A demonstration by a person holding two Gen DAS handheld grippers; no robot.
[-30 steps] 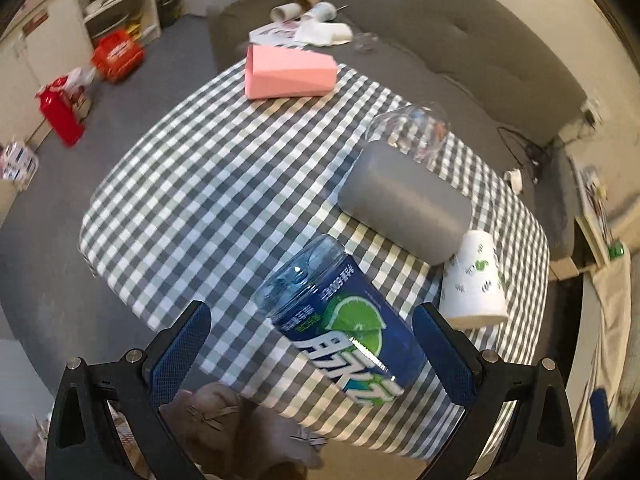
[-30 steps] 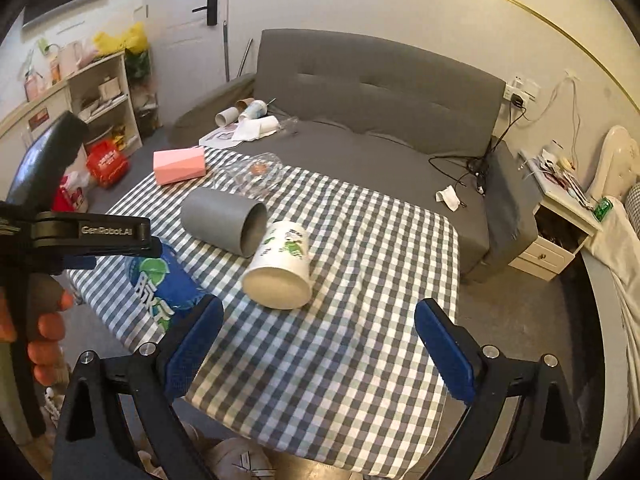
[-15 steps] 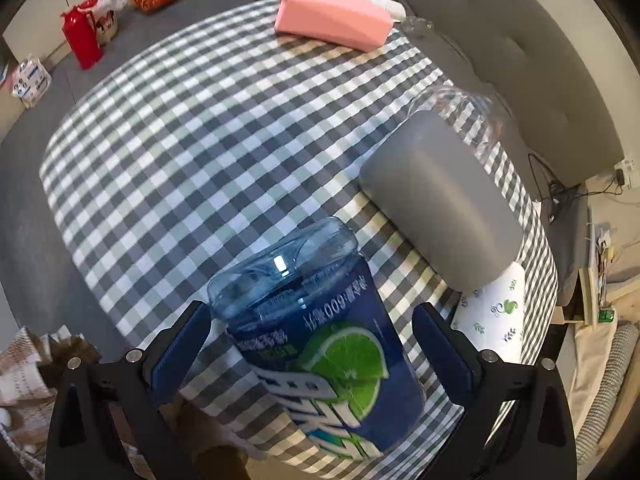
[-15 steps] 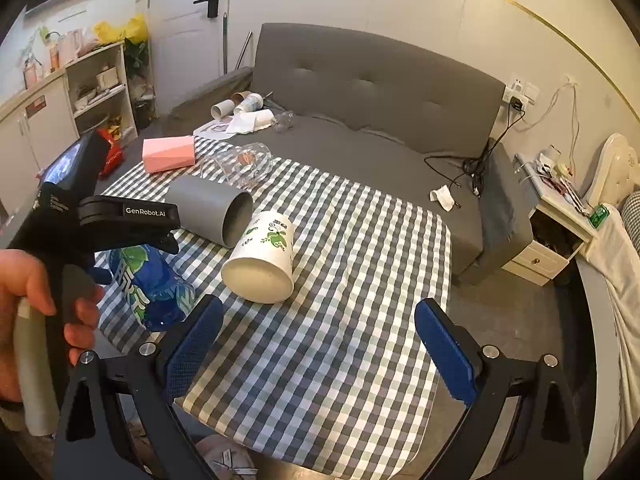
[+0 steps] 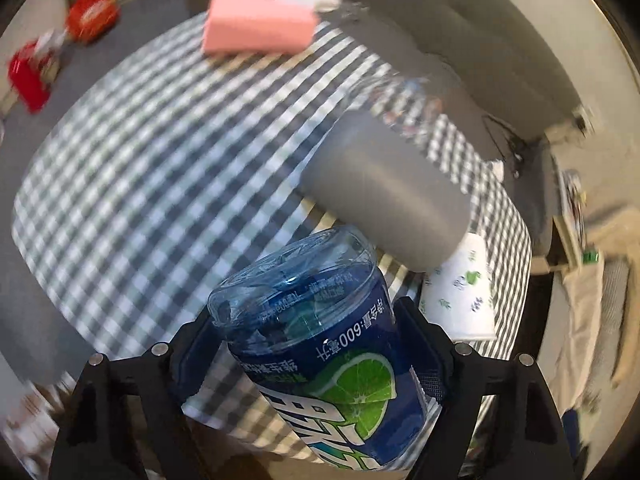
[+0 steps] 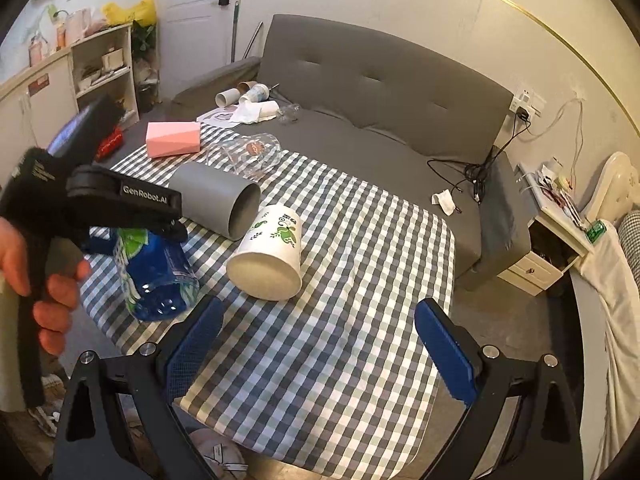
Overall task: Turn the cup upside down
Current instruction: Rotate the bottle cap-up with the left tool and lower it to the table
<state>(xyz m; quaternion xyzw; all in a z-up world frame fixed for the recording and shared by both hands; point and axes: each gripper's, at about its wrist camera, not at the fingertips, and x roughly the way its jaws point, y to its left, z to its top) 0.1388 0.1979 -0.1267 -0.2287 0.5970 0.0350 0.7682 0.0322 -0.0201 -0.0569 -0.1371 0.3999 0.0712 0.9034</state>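
A blue clear plastic cup with a lime label [image 5: 320,356] lies on its side at the near left edge of the checked table [image 6: 340,340]. My left gripper [image 5: 310,354] is shut on the blue cup, its fingers [image 5: 424,356] pressed on both sides. It also shows in the right wrist view [image 6: 156,276] under the left gripper's body [image 6: 120,200]. My right gripper [image 6: 316,344] is open and empty above the table's near edge.
A grey cup [image 6: 216,200], a white leaf-print paper cup [image 6: 268,256] and a clear glass [image 6: 248,156] lie on their sides mid-table. A pink box [image 6: 172,140] sits at the far corner. A grey sofa [image 6: 380,92] stands behind, a nightstand [image 6: 552,248] at right.
My left gripper moved in around the blue cup and closed on it. My right gripper stayed open and barely moved.
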